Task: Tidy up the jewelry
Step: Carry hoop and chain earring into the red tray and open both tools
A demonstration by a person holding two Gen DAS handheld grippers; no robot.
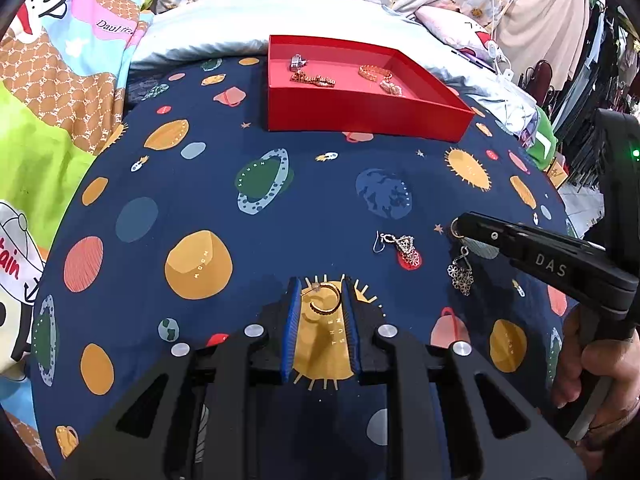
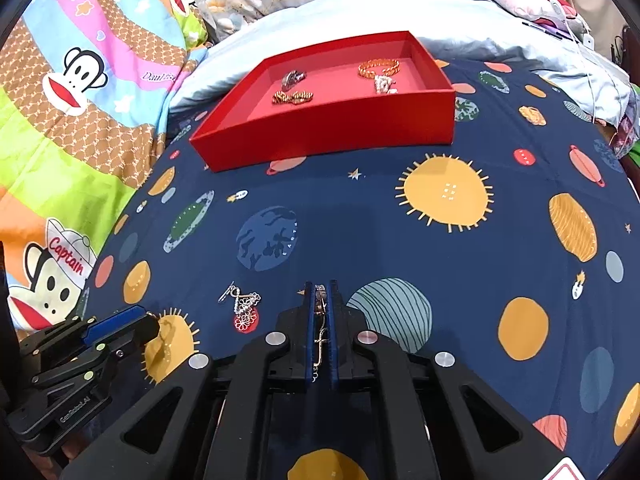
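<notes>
A red tray [image 1: 360, 114] [image 2: 320, 136] holding several jewelry pieces sits at the far side of a navy planet-print sheet. My left gripper [image 1: 320, 292] has its fingers on both sides of a gold hoop ring [image 1: 325, 300] that lies on the sheet; whether the pads touch it I cannot tell. My right gripper [image 2: 321, 292] is shut on a silver flower dangle earring [image 1: 461, 272] [image 2: 320, 320], which hangs lifted above the sheet. A second silver dangle earring [image 1: 402, 249] [image 2: 245, 304] lies on the sheet between the two grippers.
A colourful monkey-print blanket [image 2: 80, 120] lies to the left. A pale blue pillow [image 1: 208, 36] sits behind the tray. Clothes and cables are at the far right [image 1: 592, 80].
</notes>
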